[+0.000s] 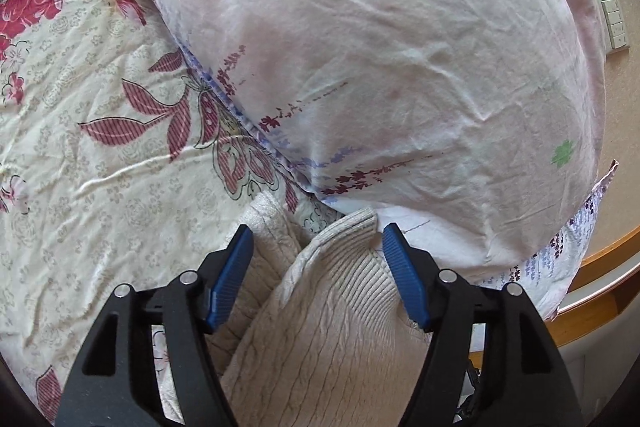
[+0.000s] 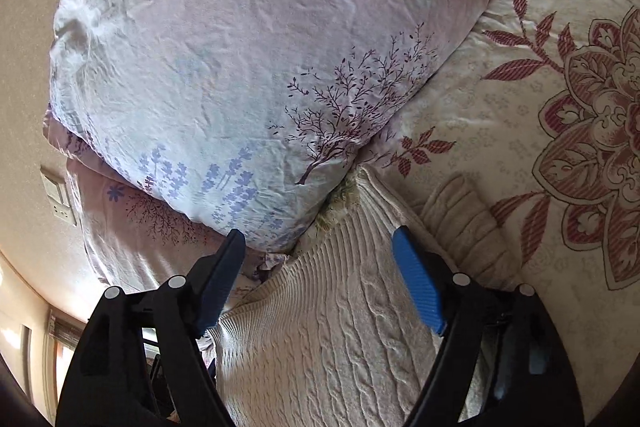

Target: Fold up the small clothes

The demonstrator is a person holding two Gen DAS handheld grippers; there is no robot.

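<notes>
A cream cable-knit sweater (image 1: 320, 327) lies on the flowered bedsheet (image 1: 80, 187), its ribbed hem against a pillow. My left gripper (image 1: 318, 233) is open, its blue pads standing apart on either side of the ribbed edge without pressing it. In the right wrist view the same sweater (image 2: 328, 327) runs up to the pillow, with a ribbed cuff (image 2: 456, 211) lying to the right. My right gripper (image 2: 320, 239) is open too, the knit lying loose between its spread fingers.
A large pale pillow (image 1: 380, 47) with purple plant prints fills the space just ahead of both grippers. A wooden bed frame edge (image 1: 600, 267) and wall switches (image 1: 612, 23) lie to the right in the left wrist view. Flowered sheet (image 2: 540, 107) spreads right.
</notes>
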